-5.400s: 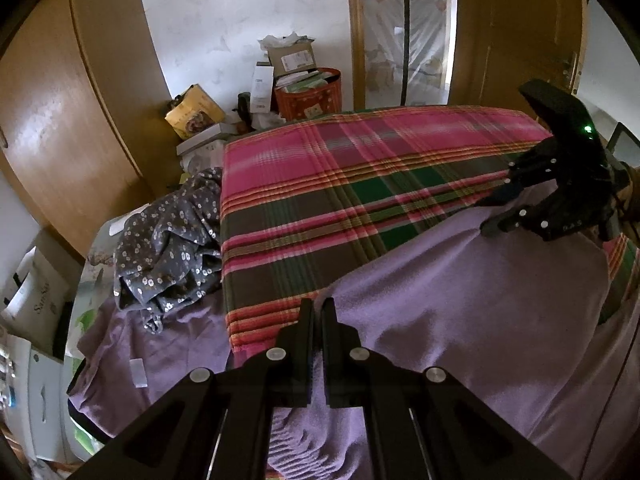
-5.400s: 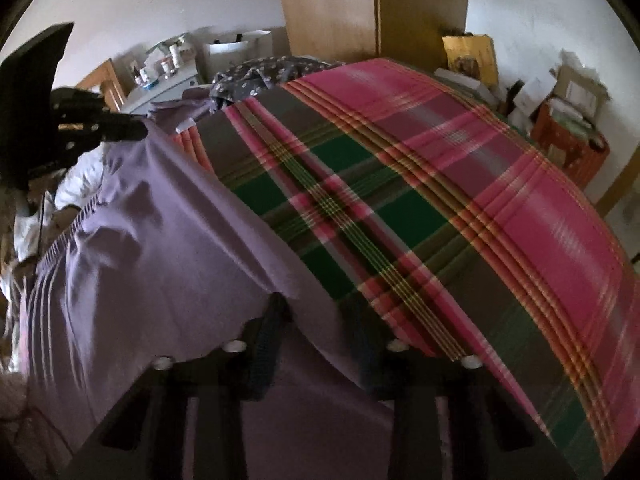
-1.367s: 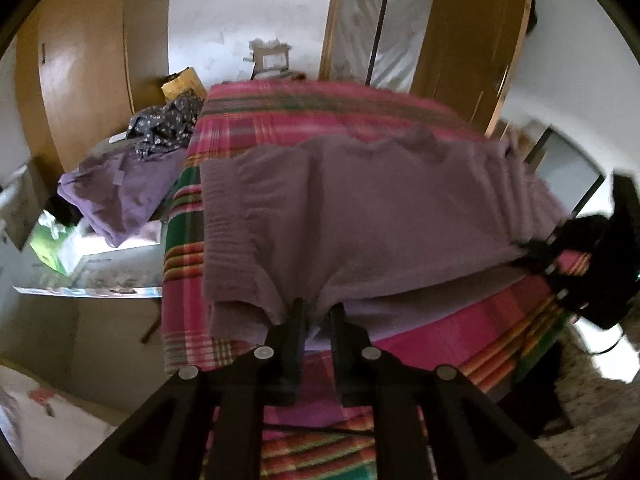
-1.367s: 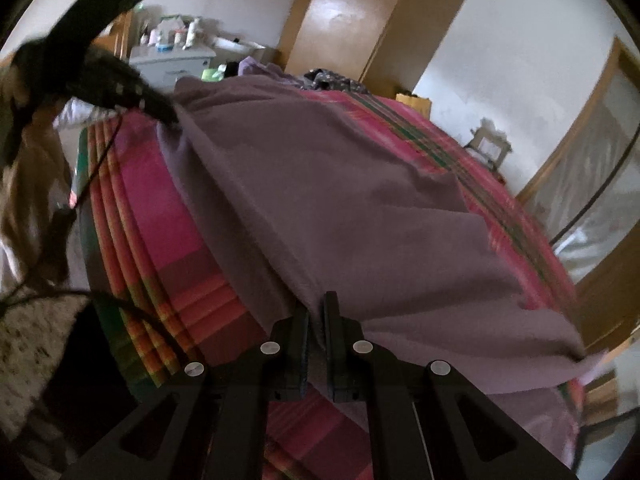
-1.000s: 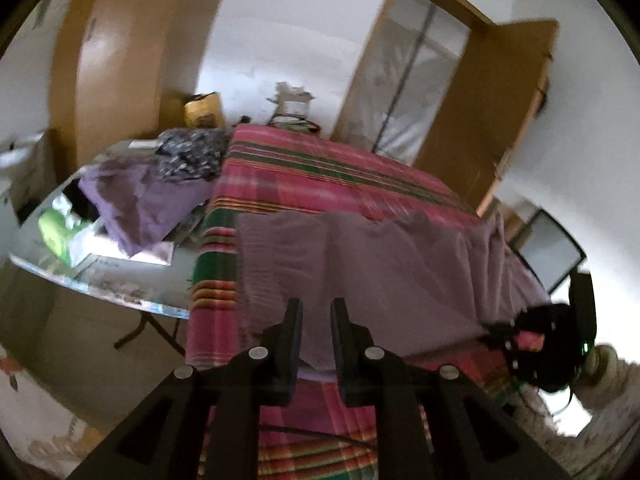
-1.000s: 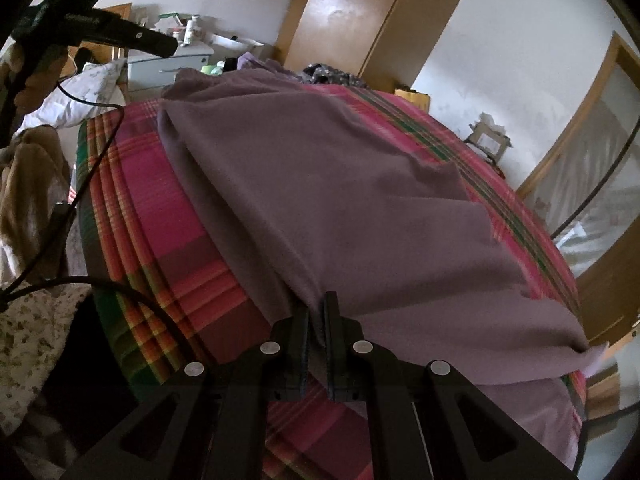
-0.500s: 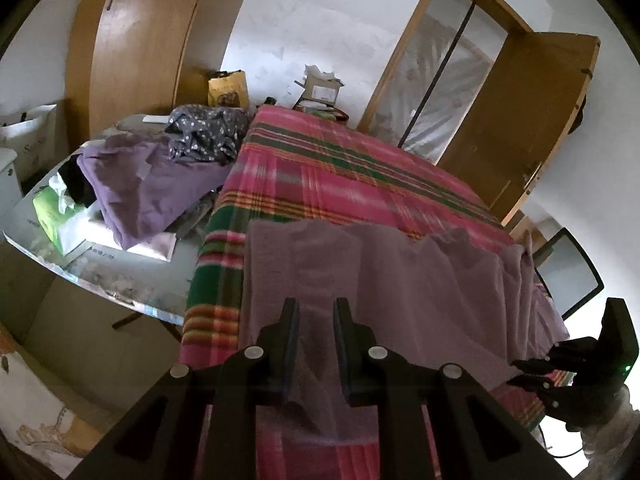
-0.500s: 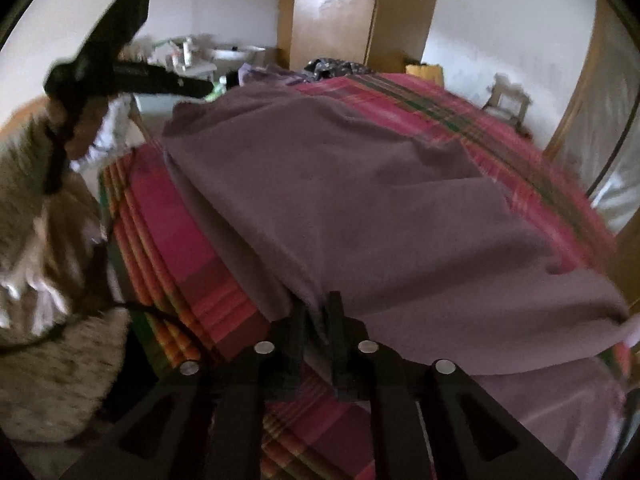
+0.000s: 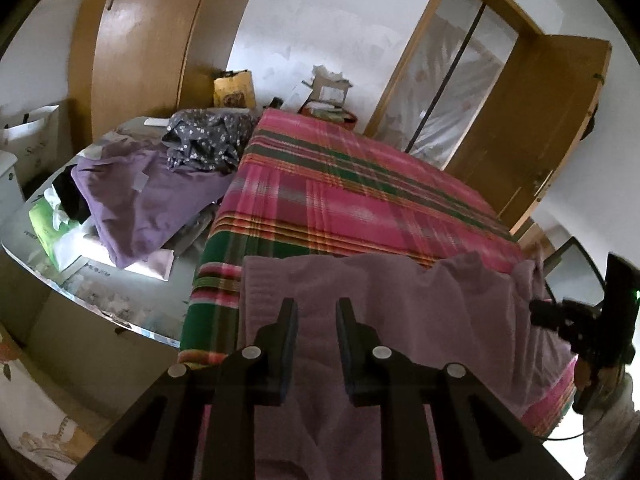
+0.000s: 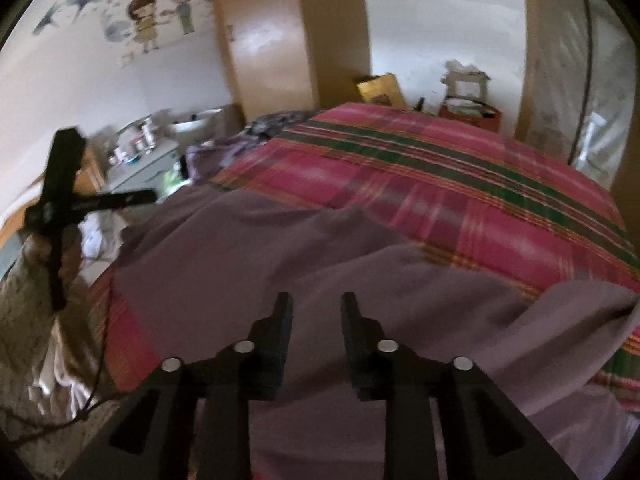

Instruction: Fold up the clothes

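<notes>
A purple sweater (image 9: 400, 312) lies spread across the near end of the plaid bed (image 9: 352, 200). It also shows in the right wrist view (image 10: 260, 264), with one sleeve bunched at the right (image 10: 580, 320). My left gripper (image 9: 316, 312) is open and empty above the sweater's near left edge. My right gripper (image 10: 316, 306) is open and empty above the sweater's near edge. Each gripper shows in the other's view, the right one (image 9: 580, 320) at the far right and the left one (image 10: 72, 204) at the left.
A second purple garment (image 9: 140, 196) and a grey dotted garment (image 9: 208, 140) lie heaped on a side table (image 9: 100, 280) left of the bed. Boxes (image 9: 328, 88) stand past the bed's far end. Wardrobe doors (image 9: 540, 128) stand at the right.
Both grippers have opened and let go of the sweater's edge. The sweater has dropped flat onto the bed. Both grippers have lifted back a little.
</notes>
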Demonstrator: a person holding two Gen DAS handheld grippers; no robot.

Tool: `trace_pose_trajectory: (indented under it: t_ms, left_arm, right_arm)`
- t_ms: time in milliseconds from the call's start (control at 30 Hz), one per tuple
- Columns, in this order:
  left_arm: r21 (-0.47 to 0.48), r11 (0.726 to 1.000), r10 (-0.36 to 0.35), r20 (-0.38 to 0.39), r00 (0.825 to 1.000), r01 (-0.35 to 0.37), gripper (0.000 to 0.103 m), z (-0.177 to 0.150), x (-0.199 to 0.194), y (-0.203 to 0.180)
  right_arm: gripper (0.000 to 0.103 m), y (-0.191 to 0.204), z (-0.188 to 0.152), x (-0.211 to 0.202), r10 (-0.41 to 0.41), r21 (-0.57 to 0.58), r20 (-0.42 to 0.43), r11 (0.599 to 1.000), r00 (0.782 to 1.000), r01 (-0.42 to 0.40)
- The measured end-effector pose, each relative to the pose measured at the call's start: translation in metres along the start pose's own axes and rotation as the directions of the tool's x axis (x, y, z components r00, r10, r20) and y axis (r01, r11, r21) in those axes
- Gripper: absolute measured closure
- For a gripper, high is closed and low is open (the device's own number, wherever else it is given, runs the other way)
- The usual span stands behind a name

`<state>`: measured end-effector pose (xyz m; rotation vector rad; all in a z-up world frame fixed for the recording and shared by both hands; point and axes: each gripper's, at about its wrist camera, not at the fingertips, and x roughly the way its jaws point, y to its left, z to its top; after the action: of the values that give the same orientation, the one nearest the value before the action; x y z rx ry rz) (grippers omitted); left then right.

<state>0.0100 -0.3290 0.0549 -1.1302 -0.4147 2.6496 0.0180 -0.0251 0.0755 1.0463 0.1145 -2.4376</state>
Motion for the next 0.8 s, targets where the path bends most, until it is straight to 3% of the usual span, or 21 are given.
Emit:
trace_pose_trajectory:
  t_ms: [100, 333, 433, 700, 800]
  left_arm:
    - [-0.016, 1.0, 0.001, -0.009, 1.0, -0.002, 0.083, 0.006, 0.009, 0.001]
    - [-0.079, 0.996, 0.026, -0.021, 0.999, -0.027, 0.083, 0.022, 0.025, 0.014]
    - [-0.103, 0.994, 0.035, -0.037, 0.999, -0.039, 0.083, 0.026, 0.035, 0.018]
    - [-0.125, 0.991, 0.045, -0.069, 0.997, -0.054, 0.083, 0.032, 0.051, 0.022]
    - [-0.138, 0.989, 0.044, -0.071, 0.996, -0.054, 0.083, 0.033, 0.055, 0.024]
  right_arm:
    - [0.065, -0.017, 0.016, 0.017, 0.001, 0.041, -0.016, 0.999, 1.0, -0.001]
    - [0.065, -0.05, 0.047, 0.051, 0.129, 0.104, -0.05, 0.987, 0.99, -0.123]
    - [0.064, -0.059, 0.059, 0.061, 0.194, 0.1, -0.052, 0.977, 0.98, -0.188]
    - [0.065, -0.062, 0.062, 0.093, 0.29, 0.077, -0.188, 0.957, 0.938, -0.28]
    - [0.073, -0.059, 0.058, 0.096, 0.315, 0.072, -0.202, 0.949, 0.927, -0.307]
